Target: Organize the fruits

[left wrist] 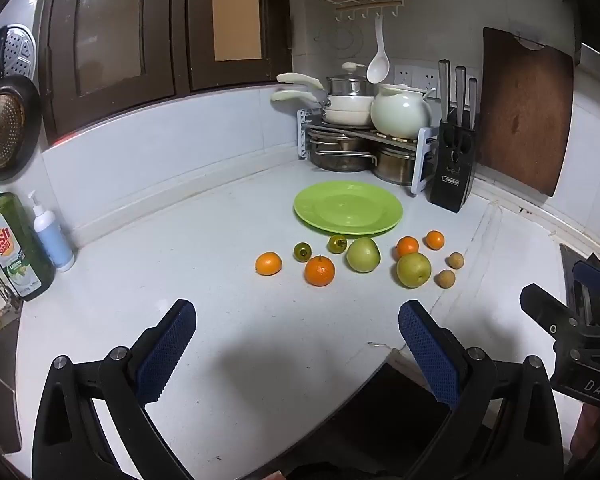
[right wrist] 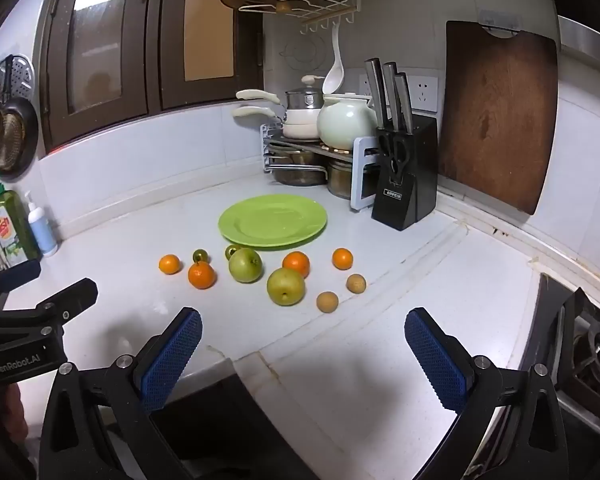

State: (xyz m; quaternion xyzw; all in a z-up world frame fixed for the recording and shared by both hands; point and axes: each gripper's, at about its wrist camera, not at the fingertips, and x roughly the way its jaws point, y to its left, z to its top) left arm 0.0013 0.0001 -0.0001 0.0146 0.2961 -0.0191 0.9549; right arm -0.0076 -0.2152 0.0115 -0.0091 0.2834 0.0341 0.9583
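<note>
A green plate (left wrist: 376, 216) (right wrist: 240, 220) lies bare on the white counter. In front of it lie loose fruits: several oranges (left wrist: 319, 271) (right wrist: 201, 275), two green apples (left wrist: 363, 255) (left wrist: 413, 270) (right wrist: 245, 265) (right wrist: 285, 286), two small dark green fruits (left wrist: 302, 251) (right wrist: 200, 256) and two small brown round fruits (left wrist: 444, 279) (right wrist: 327, 302). My left gripper (left wrist: 297, 316) is open and empty, short of the fruits. My right gripper (right wrist: 303, 324) is open and empty, also short of them. Each gripper shows at the edge of the other's view.
A pot rack (left wrist: 360, 136) with pans and a white kettle stands in the back corner. A black knife block (right wrist: 404, 184) and a brown cutting board (right wrist: 500, 120) stand right of it. Soap bottles (left wrist: 16, 244) stand at far left. A stove (right wrist: 580, 344) lies at right.
</note>
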